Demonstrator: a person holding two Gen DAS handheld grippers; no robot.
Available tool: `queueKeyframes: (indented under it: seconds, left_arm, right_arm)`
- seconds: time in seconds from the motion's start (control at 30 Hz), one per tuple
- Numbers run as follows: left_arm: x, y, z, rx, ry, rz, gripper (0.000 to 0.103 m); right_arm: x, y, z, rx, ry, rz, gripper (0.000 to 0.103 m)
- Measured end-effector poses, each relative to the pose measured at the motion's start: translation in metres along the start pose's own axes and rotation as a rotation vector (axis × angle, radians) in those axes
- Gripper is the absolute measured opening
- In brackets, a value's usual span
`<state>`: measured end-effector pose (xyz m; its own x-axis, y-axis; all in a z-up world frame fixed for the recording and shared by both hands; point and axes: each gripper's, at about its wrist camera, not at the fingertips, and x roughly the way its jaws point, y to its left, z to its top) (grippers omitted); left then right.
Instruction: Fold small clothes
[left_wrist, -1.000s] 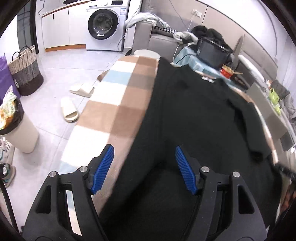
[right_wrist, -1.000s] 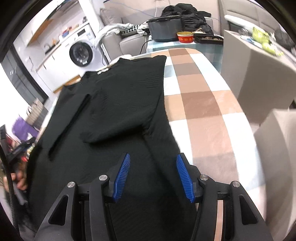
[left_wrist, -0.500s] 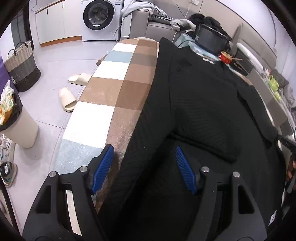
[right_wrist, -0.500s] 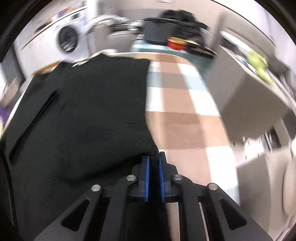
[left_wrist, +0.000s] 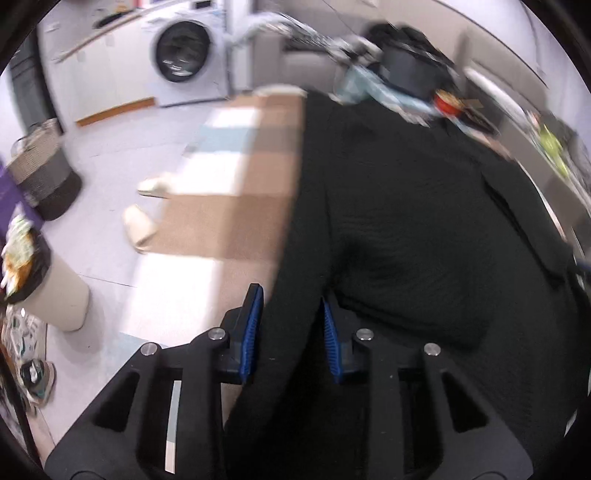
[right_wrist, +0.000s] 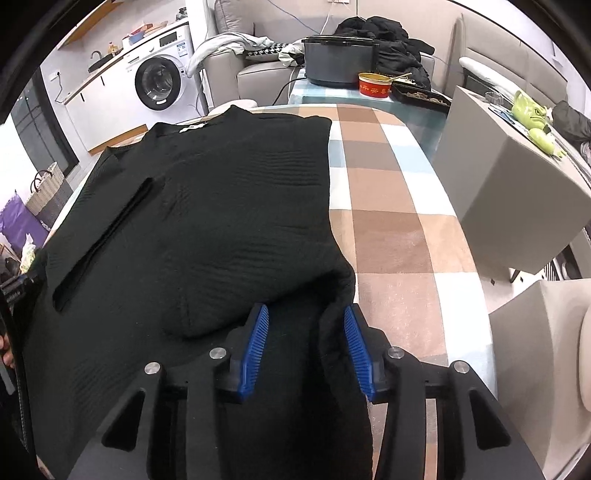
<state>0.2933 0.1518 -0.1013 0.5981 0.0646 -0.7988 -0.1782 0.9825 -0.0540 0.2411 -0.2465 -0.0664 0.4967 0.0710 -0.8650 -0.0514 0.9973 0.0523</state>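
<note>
Since a moment ago the left gripper (left_wrist: 291, 328) is closing around the black sweater (right_wrist: 207, 206) edge, the right gripper (right_wrist: 304, 347) reopening over its hem, checked cloth (right_wrist: 391, 229) bare alongside.

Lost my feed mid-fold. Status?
Left tongs closing around sweater edge. Right tongs opening, fabric between. Nothing blocking on checked cloth.

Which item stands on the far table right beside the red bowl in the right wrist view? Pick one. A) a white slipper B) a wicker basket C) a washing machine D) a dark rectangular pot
D: the dark rectangular pot stands just left of the red bowl on the far table, beyond the black sweater.
</note>
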Motion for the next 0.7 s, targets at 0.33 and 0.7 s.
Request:
queueKeyframes:
  seconds: [0.33, 0.7]
  left_arm:
    - [-0.003, 0.029, 0.003, -0.158, 0.04, -0.031, 0.031]
    - [-0.033, 0.034, -0.037, -0.144, 0.031, -0.064, 0.037]
  right_arm:
    - [0.0, -0.004, -0.001, 0.02, 0.009, 0.03, 0.044]
    - [-0.015, -0.012, -0.032, 0.013, 0.041, 0.035, 0.051]
